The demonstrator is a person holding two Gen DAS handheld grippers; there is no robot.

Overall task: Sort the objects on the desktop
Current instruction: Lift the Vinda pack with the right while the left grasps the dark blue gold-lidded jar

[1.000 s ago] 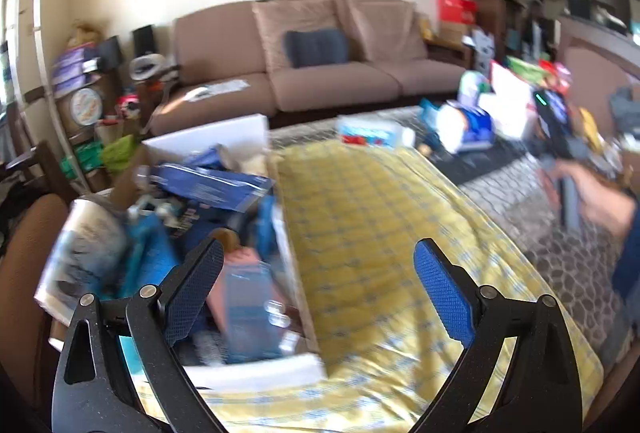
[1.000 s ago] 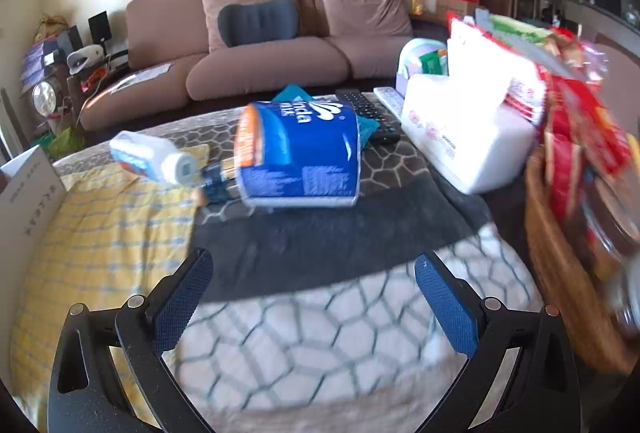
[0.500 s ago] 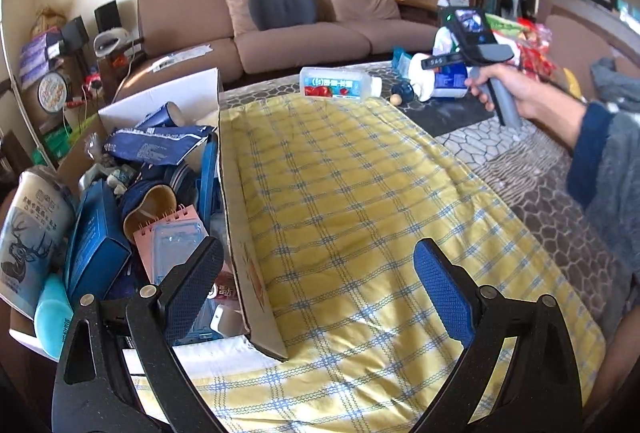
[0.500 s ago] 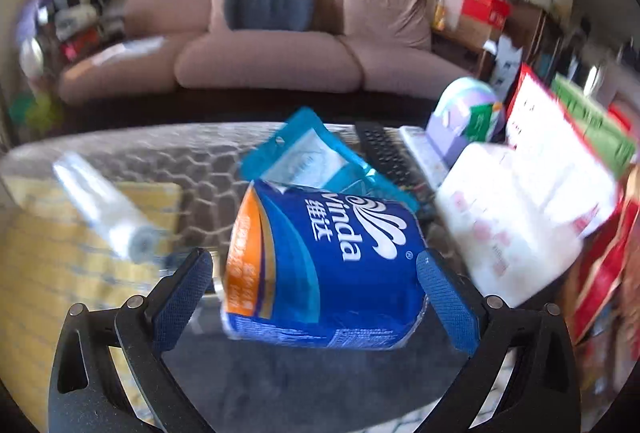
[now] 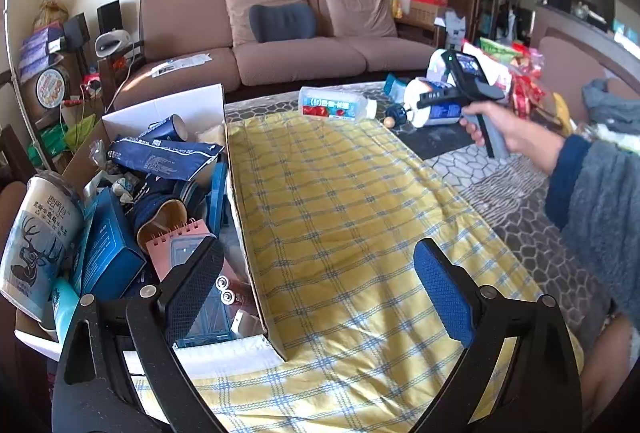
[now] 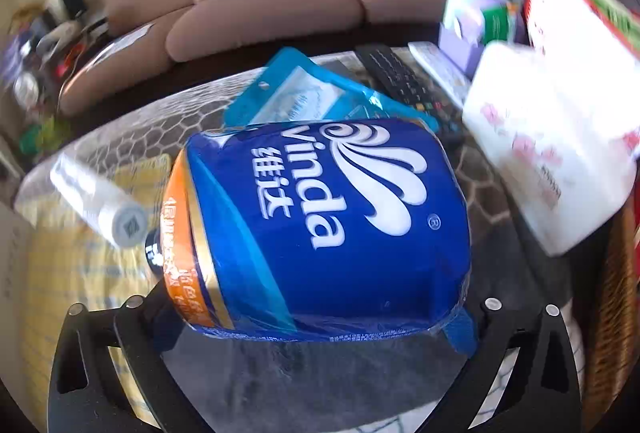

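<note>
A blue Vinda tissue roll (image 6: pixel 328 225) lies on its side on the dark patterned table cover. My right gripper (image 6: pixel 312 325) is open, and the roll fills the gap between its fingers; the left pad is hidden behind the pack. In the left wrist view a hand holds that gripper (image 5: pixel 460 93) at the same roll (image 5: pixel 438 111). My left gripper (image 5: pixel 316 293) is open and holds nothing, low over the yellow checked cloth (image 5: pixel 352 201) beside the cardboard box (image 5: pixel 244 233) packed with blue packets, a pink notebook and a printed cup.
A clear bottle (image 5: pixel 334 105) lies at the cloth's far edge, by the roll. Behind the roll are a teal pouch (image 6: pixel 304 93), a remote (image 6: pixel 400 77) and a white tissue pack (image 6: pixel 552 153). A wicker basket (image 6: pixel 612 313) of snacks stands on the right. A sofa is beyond.
My right gripper has pushed forward and down, so the tissue roll now sits between its fingers. The left view has steadied over the cloth; the hand with the right gripper reached toward the roll.
</note>
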